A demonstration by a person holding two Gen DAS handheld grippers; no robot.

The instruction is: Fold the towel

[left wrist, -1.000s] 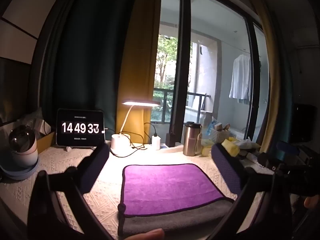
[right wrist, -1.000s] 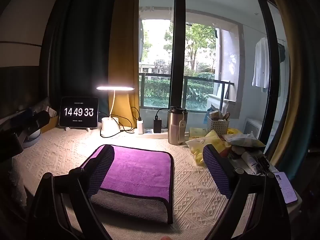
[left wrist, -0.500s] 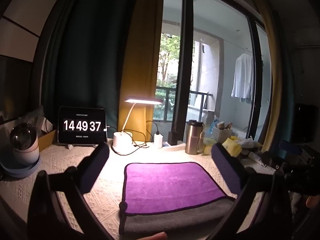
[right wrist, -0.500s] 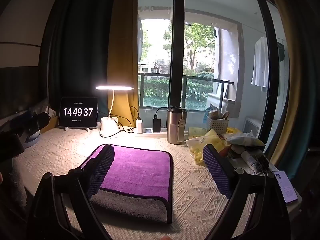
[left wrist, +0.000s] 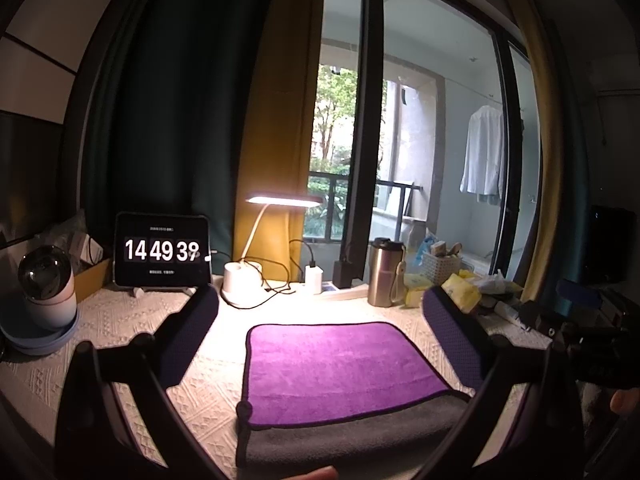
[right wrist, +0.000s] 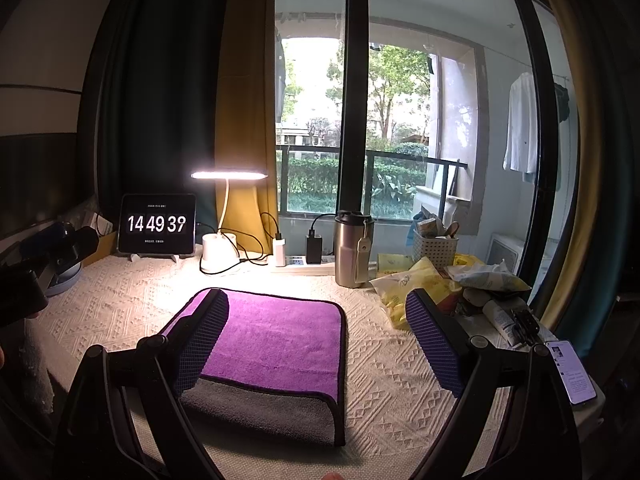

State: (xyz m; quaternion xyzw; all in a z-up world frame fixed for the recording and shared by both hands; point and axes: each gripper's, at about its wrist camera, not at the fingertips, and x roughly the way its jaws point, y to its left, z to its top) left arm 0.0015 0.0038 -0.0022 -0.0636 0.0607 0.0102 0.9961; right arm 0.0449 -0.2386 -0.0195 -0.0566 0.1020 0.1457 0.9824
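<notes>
Towel (left wrist: 340, 364): lying folded on the counter (right wrist: 120, 300), purple layer over grey. Left claw (left wrist: 320, 332) and right claw (right wrist: 316, 332) hovering released, empty. Risk: one-sided pinching is dragging layers askew.

The right gripper's left finger (right wrist: 202, 336) covers the towel's (right wrist: 276, 344) near-left part; small text under the tablet clock's (left wrist: 162, 250) digits — too fine to read; phone (right wrist: 570, 370) screen likewise.

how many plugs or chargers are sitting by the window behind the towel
2: a white charger right of the lamp base, and a black charger beside the steel tumbler. Others may be hidden.
</notes>
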